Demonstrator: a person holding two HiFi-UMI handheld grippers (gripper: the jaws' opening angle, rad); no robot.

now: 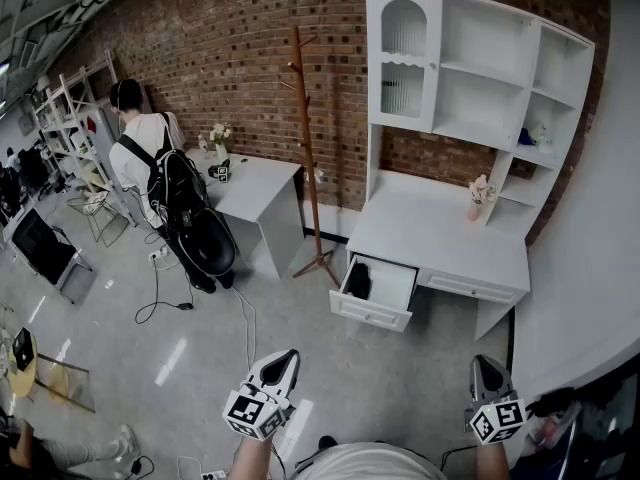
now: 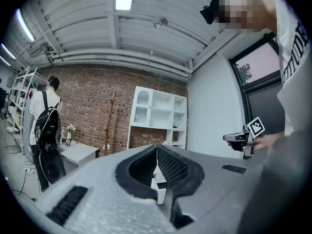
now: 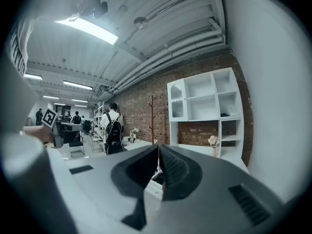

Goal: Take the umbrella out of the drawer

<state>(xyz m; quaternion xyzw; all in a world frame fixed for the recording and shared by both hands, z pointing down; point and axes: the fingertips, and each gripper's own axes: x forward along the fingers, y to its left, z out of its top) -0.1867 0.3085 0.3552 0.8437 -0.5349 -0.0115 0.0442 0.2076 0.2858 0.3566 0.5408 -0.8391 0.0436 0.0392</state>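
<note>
Both tools are low and near the body, nothing picked up yet, task not started. Left gripper: jaws together, nothing between them, pointing level, likely just carried while walking up. Far ahead and left of it a person with a backpack stands at a small table, not part of the job. Ahead of it is a coat rack. Ahead between the two grippers, well apart from both, the drawer of the desk is already pulled out, so it needs no opening. A dark bundle in the drawer's left end, probably the umbrella, lies inside, untouched. Shelf unit sits on the desk behind. Right gripper: jaws also pressed shut on nothing, aimed roughly at the desk. Next call: close the gap, open one set of jaws, and reach into the drawer from above.
</note>
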